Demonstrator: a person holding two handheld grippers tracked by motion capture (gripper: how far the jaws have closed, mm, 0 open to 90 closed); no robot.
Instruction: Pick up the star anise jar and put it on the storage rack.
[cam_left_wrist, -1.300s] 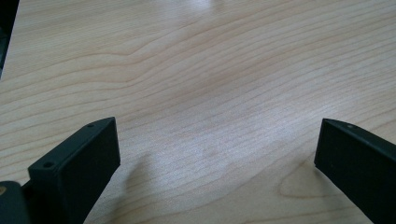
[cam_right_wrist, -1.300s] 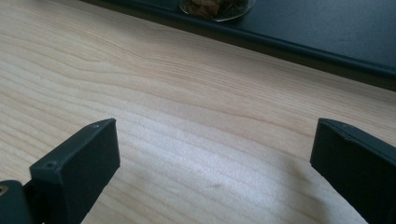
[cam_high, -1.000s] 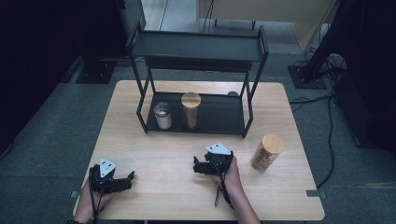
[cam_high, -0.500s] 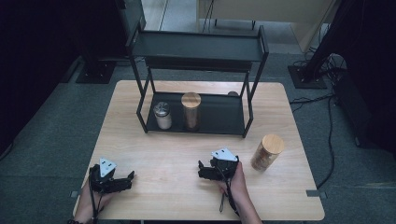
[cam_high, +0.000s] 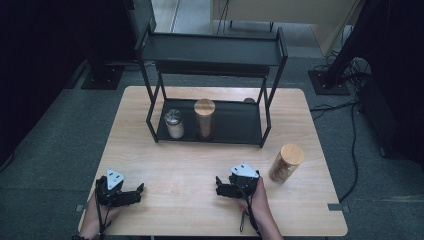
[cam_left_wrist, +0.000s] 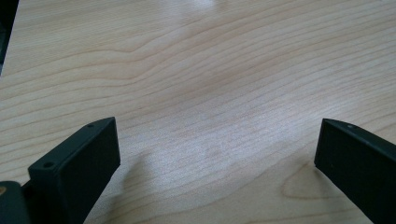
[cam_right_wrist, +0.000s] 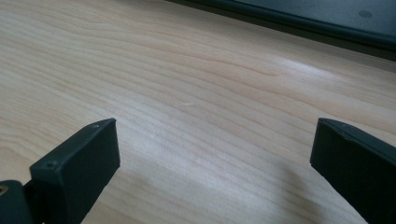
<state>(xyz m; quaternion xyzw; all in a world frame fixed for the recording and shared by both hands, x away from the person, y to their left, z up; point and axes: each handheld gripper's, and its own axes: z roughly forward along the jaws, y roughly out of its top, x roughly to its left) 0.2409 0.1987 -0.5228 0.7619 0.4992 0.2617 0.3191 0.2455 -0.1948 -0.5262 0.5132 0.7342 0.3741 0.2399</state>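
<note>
Both my grippers (cam_high: 139, 189) (cam_high: 219, 186) rest wide open near the rack (cam_high: 210, 50); next I'd reach right for the cork-lidded jar (cam_high: 286, 163)

Soft overhead light leaves pale glare on the table (cam_left_wrist: 205, 70), dark, dim surroundings, and slightly blurred close views.

Left gripper (cam_high: 134, 191): black body, grey three-cornered plate on top with small dark holes, thin black cable trailing back over hand. Right gripper (cam_high: 223, 187): same build, same plate, black cable along forearm. Jaws: matte black blocks (small screw hole near each tip). Forearms bare; dark band at left wrist.
</note>
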